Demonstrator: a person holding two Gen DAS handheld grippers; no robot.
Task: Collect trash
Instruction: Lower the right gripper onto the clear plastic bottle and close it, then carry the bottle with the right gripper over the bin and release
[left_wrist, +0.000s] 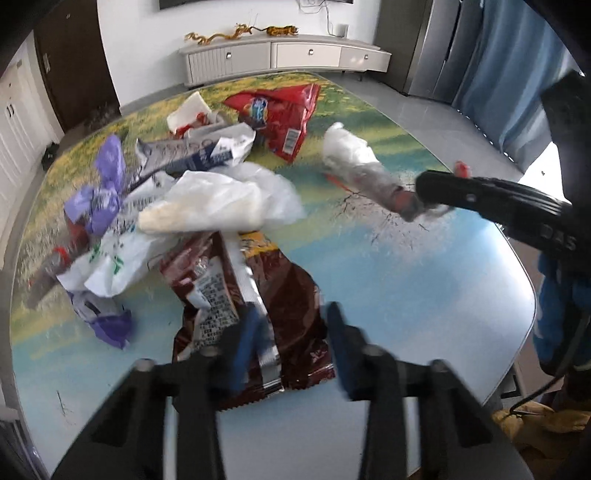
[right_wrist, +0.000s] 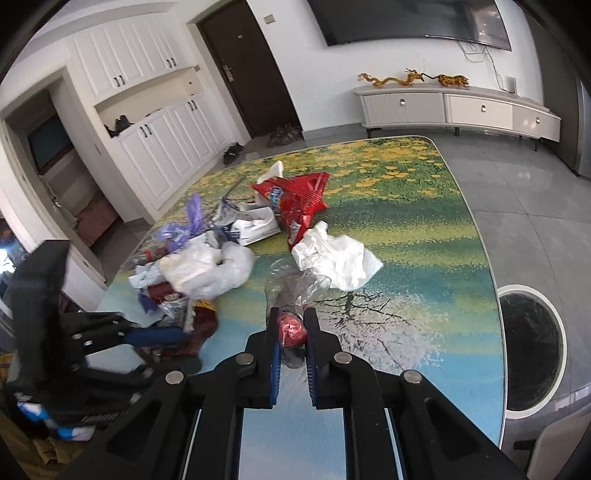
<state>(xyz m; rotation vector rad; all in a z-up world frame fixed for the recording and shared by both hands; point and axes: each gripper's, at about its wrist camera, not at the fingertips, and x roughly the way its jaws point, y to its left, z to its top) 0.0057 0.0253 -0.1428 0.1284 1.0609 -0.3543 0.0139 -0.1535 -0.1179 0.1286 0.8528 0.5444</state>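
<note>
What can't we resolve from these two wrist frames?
- Left gripper: motion-blurred in the left wrist view, so contact between its pads and the brown snack bag is unclear.
- Crushed clear bottle: right gripper covers its red-capped end; label unreadable.
- Trash pile: the white plastic bag hides what lies beneath.
- Bin: dark inside, contents unseen.

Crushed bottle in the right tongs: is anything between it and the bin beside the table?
Nothing visible. The right tongs grip the crushed bottle over bare table; the open bin stands on the floor past the table's edge.
</note>
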